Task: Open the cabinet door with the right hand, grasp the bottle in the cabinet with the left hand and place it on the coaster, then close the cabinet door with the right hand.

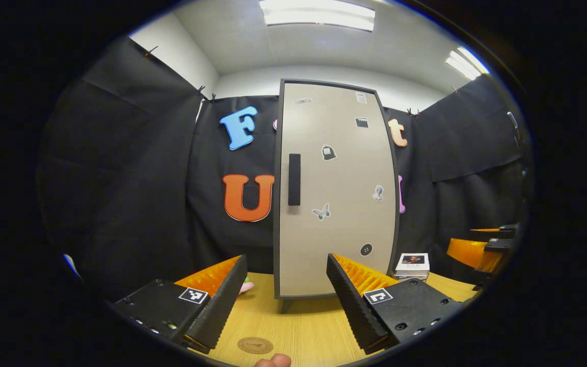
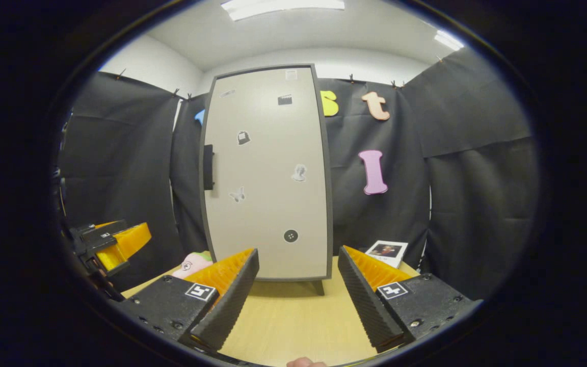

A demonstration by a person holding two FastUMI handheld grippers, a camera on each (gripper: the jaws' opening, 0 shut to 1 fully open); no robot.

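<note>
A: Coaster [image 1: 255,345] lies flat on the worktop [image 1: 298,326], just ahead of the left hand-held gripper [image 1: 286,285], fingers spread, nothing held.
B: Right hand-held gripper [image 2: 298,278]?
A: Also spread wide, empty, above the worktop. Cabinet [image 1: 335,188] stands farther back, door shut, handle [image 1: 294,179] on its left edge.
B: Bottle?
A: Can't tell, door hides the inside.

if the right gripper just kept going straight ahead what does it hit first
Most likely the closed cabinet door, low on its panel, well right of the handle. The right gripper is open, over bare table; depth is unclear.
</note>
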